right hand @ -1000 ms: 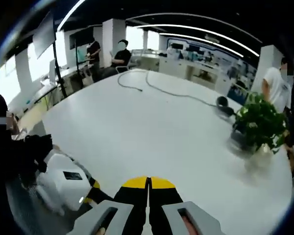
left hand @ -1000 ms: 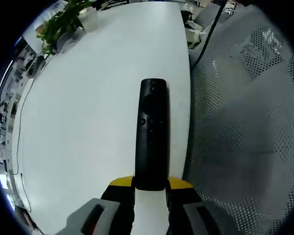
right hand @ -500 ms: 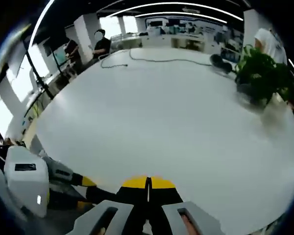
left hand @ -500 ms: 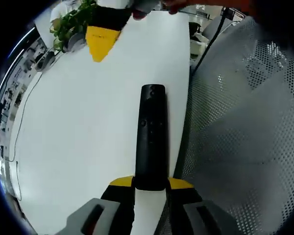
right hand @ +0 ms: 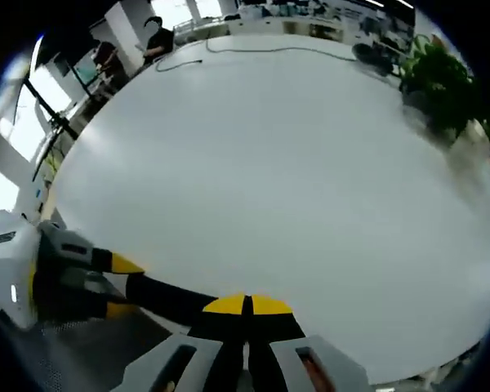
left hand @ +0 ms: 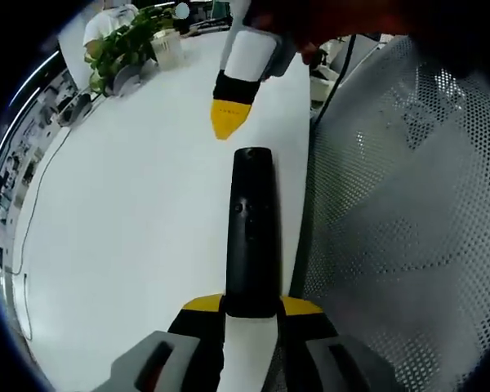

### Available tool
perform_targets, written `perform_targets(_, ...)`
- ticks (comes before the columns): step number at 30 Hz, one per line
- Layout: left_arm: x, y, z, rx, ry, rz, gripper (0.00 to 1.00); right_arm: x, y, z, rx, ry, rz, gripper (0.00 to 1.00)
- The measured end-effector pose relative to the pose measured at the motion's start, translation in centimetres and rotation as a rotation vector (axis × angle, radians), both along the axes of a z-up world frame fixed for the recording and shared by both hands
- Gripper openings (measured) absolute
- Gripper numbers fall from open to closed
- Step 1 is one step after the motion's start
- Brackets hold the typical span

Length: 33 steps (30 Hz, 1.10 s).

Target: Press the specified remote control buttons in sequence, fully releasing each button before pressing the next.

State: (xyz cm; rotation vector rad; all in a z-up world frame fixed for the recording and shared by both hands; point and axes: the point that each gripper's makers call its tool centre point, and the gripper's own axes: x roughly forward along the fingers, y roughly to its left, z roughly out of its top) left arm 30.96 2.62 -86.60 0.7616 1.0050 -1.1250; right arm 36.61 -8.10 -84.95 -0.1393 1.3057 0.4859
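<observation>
Evidently rigid, light and smooth-cased, the remote control (left hand: 252,233) is projecting over the white table (left hand: 131,204), its near end clamped by the left gripper (left hand: 251,309); the right gripper (left hand: 228,122), jaws together, is hovering just beyond its far end.

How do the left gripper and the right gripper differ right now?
The left gripper is shut on the black remote control; the right gripper is shut on nothing. The left holds its remote level over the white table; the right hovers, tips aimed near the remote's far end. Both have yellow tips.
</observation>
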Motion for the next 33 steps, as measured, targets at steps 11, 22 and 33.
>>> perform_targets(11,0.2,0.0,0.0,-0.008,0.007,-0.001,0.25,-1.7,-0.4,-0.5,0.07,0.171,-0.152,0.0)
perform_targets(22,0.4,-0.1,0.0,-0.016,0.005,-0.003,0.25,-2.0,-0.6,-0.6,0.016,0.152,-0.09,0.0)
perform_targets(33,0.4,-0.1,0.1,-0.025,0.005,0.009,0.25,-2.2,-0.5,-0.6,-0.009,0.047,0.133,0.0)
